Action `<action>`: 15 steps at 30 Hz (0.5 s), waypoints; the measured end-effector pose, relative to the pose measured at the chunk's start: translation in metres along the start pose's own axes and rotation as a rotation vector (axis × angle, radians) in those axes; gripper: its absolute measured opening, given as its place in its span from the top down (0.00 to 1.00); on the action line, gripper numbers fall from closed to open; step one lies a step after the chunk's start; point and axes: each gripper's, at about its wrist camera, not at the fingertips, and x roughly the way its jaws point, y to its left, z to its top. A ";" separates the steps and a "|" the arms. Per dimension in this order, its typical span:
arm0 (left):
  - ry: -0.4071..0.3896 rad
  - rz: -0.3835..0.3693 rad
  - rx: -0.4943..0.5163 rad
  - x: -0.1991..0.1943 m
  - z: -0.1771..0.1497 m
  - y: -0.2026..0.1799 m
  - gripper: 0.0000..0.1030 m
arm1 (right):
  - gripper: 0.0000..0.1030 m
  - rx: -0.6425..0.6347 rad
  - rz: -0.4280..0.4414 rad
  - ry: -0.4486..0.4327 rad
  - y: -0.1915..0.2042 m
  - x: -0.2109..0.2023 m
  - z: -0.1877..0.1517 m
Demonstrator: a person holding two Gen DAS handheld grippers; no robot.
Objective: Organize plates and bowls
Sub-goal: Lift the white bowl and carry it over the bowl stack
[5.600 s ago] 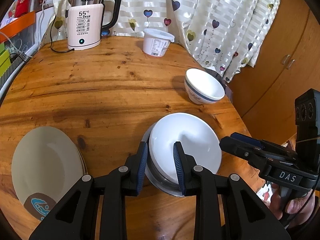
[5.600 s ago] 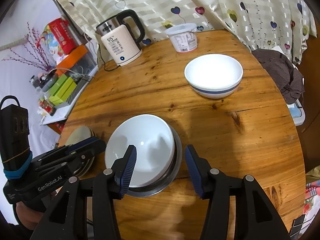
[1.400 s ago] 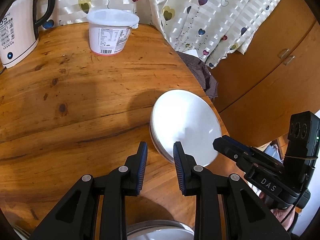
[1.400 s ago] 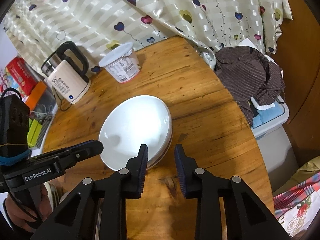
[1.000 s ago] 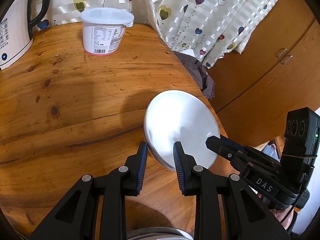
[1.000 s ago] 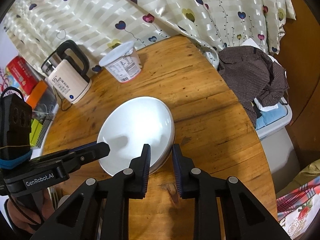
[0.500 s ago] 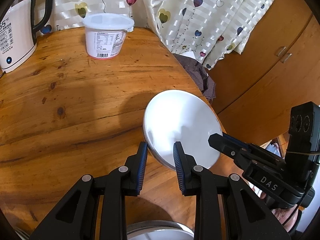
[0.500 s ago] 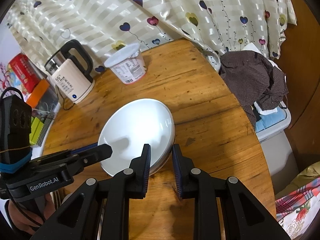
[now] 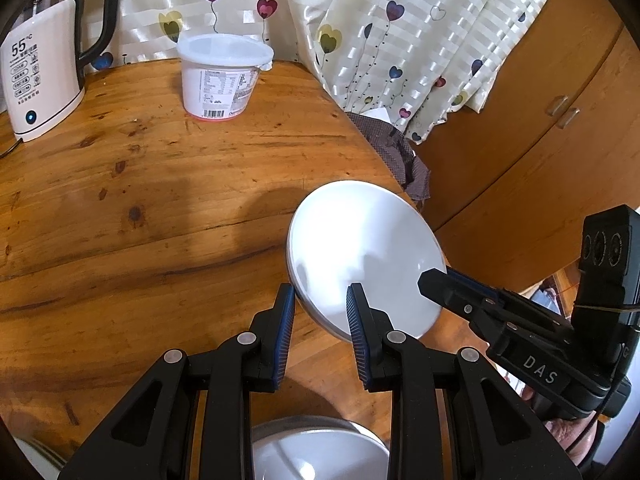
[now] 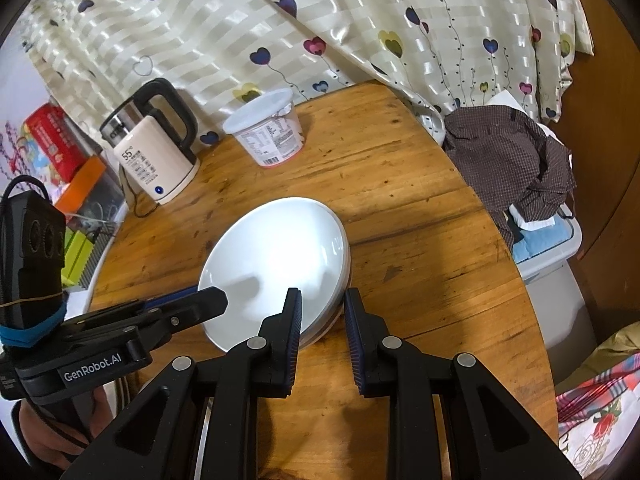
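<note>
- Round wooden table [image 9: 168, 184], kettle [image 10: 154, 158] and tub [image 9: 220, 76] at its far side.
- White bowl stack [image 10: 276, 264] at the table's right edge, tilted.
- Left gripper [image 9: 321, 298] clamps the stack's near-left rim.
- Right gripper [image 10: 322, 304] clamps its near-right rim.

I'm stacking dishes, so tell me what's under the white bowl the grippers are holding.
In the right wrist view, the rim of a second dish shows directly beneath the white bowl. Below them lies the wooden table. Whether the stack touches the table is hidden.
</note>
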 end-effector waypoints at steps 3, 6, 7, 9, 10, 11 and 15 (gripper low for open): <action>-0.012 -0.002 0.000 -0.007 -0.001 -0.001 0.73 | 0.79 -0.007 0.003 -0.009 0.005 -0.007 -0.002; -0.023 -0.001 -0.002 -0.015 -0.004 -0.002 0.73 | 0.79 -0.012 0.008 -0.015 0.009 -0.013 -0.002; -0.028 0.000 -0.002 -0.018 -0.005 -0.002 0.73 | 0.79 -0.014 0.009 -0.016 0.010 -0.014 -0.002; -0.037 0.000 -0.003 -0.024 -0.007 -0.002 0.73 | 0.79 -0.018 0.014 -0.021 0.013 -0.019 -0.003; -0.042 0.001 -0.004 -0.028 -0.008 -0.002 0.73 | 0.79 -0.019 0.016 -0.022 0.015 -0.020 -0.003; -0.046 0.002 -0.004 -0.031 -0.009 -0.002 0.73 | 0.79 -0.021 0.019 -0.023 0.017 -0.022 -0.004; -0.069 0.005 -0.005 -0.046 -0.014 -0.003 0.73 | 0.79 -0.029 0.029 -0.029 0.025 -0.030 -0.007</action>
